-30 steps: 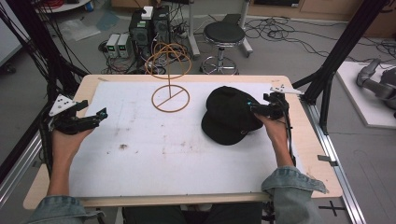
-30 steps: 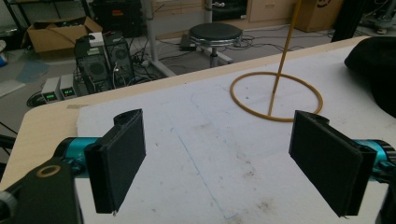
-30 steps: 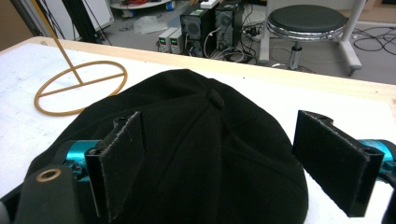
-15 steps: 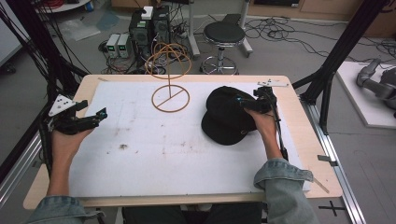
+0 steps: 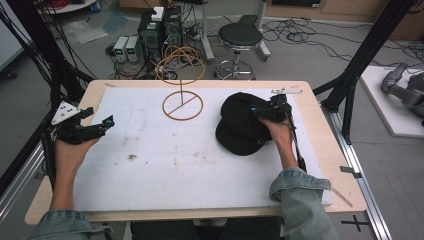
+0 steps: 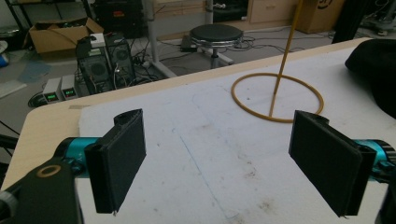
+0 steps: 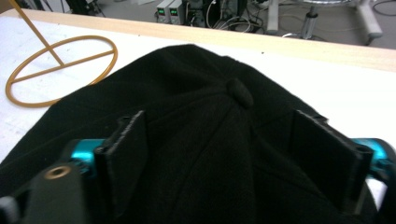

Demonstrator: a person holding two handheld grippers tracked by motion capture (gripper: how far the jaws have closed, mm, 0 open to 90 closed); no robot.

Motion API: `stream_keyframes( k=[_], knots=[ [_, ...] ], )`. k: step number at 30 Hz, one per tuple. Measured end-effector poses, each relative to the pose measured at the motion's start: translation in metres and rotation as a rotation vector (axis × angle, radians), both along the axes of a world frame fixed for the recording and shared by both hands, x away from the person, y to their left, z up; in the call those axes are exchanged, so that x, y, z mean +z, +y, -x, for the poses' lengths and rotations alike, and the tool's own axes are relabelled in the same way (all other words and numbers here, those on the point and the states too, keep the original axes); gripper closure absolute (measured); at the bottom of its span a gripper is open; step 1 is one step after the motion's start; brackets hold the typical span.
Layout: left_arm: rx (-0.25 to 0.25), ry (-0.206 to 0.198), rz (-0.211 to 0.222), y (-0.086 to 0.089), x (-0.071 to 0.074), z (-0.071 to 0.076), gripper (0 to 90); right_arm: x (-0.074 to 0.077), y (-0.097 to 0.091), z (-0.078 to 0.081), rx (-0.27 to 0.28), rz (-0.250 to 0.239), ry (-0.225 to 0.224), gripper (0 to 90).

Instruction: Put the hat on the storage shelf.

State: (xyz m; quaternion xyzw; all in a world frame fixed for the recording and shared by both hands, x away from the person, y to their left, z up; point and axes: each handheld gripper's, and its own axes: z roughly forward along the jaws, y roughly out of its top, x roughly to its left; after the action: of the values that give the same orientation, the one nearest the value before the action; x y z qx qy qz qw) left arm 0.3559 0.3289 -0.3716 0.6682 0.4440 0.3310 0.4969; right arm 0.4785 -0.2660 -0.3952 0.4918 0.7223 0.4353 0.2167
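Note:
A black cap lies on the white mat at the right, crown up, its top button facing my right gripper view. My right gripper reaches over the cap from the right. Its jaws straddle the crown and have just been closing, with cap fabric between them and room still showing on both sides. A yellow wire stand with a ring base stands at the back middle, left of the cap. My left gripper rests at the mat's left edge, open and empty, pointing toward the stand.
The wooden table edge runs just right of the cap. Beyond the far edge stand a round stool, computer boxes and loose cables on the floor. Black frame posts rise at the table's corners.
My right gripper has moved left and down over the cap, from its right rim onto the crown. The left hand has stayed put.

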Motion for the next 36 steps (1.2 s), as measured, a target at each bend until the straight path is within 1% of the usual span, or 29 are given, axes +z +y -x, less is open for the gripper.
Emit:
stream_keyframes(
  k=[2,3,5,9,11,12,13,15,17,19,20,21,28,29,31,33,34,35,36],
  knots=[
    [-0.002,0.000,-0.004,0.0001,0.0000,0.0000,19.0,-0.0007,0.0001,-0.0004,-0.002,0.000,0.004,22.3],
    [0.000,0.000,-0.002,-0.0002,-0.0001,-0.0002,19.0,-0.0015,0.0002,-0.0011,0.001,-0.003,0.007,26.3],
    [0.000,0.001,-0.004,-0.0006,-0.0003,-0.0003,19.0,-0.0018,0.0004,-0.0014,0.001,-0.001,0.008,27.1],
    [-0.002,0.000,-0.003,-0.0009,-0.0005,-0.0005,19.0,-0.0040,0.0014,-0.0025,0.010,-0.006,0.025,34.7],
    [-0.001,0.001,-0.003,-0.0005,-0.0003,-0.0003,19.0,-0.0042,0.0014,-0.0026,0.015,-0.006,0.025,36.3],
    [0.000,0.000,-0.002,-0.0003,-0.0002,-0.0002,19.0,-0.0041,0.0017,-0.0026,0.014,-0.005,0.025,38.3],
    [-0.001,0.000,-0.003,0.0000,-0.0001,-0.0002,19.0,-0.0040,0.0019,-0.0027,0.023,-0.006,0.020,43.5],
    [0.000,0.001,-0.003,0.0001,-0.0001,-0.0001,19.0,-0.0037,0.0024,-0.0022,0.020,-0.008,0.023,45.0],
    [0.001,0.000,-0.002,0.0000,-0.0002,-0.0001,19.0,-0.0040,0.0020,-0.0025,0.015,-0.008,0.025,50.4],
    [0.000,0.000,-0.003,0.0000,-0.0001,-0.0001,19.0,-0.0044,0.0017,-0.0027,0.013,-0.013,0.029,52.1],
    [0.000,0.001,-0.003,0.0000,-0.0002,-0.0001,19.0,-0.0047,0.0007,-0.0033,0.011,-0.015,0.030,55.4],
    [0.000,0.000,-0.002,0.0000,-0.0002,-0.0002,19.0,-0.0047,0.0007,-0.0033,0.011,-0.015,0.030,55.4],
    [-0.002,0.000,-0.004,0.0001,-0.0001,-0.0001,19.0,-0.0045,0.0016,-0.0026,-0.004,-0.017,0.035,65.6],
    [-0.002,0.000,-0.004,0.0001,-0.0001,-0.0001,19.0,-0.0045,0.0016,-0.0026,-0.004,-0.017,0.035,65.6],
    [-0.001,0.000,-0.003,0.0002,-0.0001,-0.0001,19.0,-0.0043,0.0017,-0.0024,-0.009,-0.014,0.033,70.1],
    [0.000,0.001,-0.002,0.0002,-0.0002,-0.0002,19.0,-0.0042,0.0020,-0.0021,-0.013,-0.012,0.031,73.0],
    [0.001,0.000,0.000,0.0002,-0.0002,-0.0002,19.0,-0.0042,0.0020,-0.0021,-0.013,-0.012,0.031,73.0],
    [0.000,-0.001,0.000,0.0004,-0.0001,-0.0001,19.1,-0.0035,0.0023,-0.0017,-0.018,-0.002,0.020,76.8],
    [0.000,-0.001,-0.001,0.0005,0.0000,0.0000,19.0,-0.0030,0.0024,-0.0014,-0.016,-0.002,0.016,78.2]
  ],
)
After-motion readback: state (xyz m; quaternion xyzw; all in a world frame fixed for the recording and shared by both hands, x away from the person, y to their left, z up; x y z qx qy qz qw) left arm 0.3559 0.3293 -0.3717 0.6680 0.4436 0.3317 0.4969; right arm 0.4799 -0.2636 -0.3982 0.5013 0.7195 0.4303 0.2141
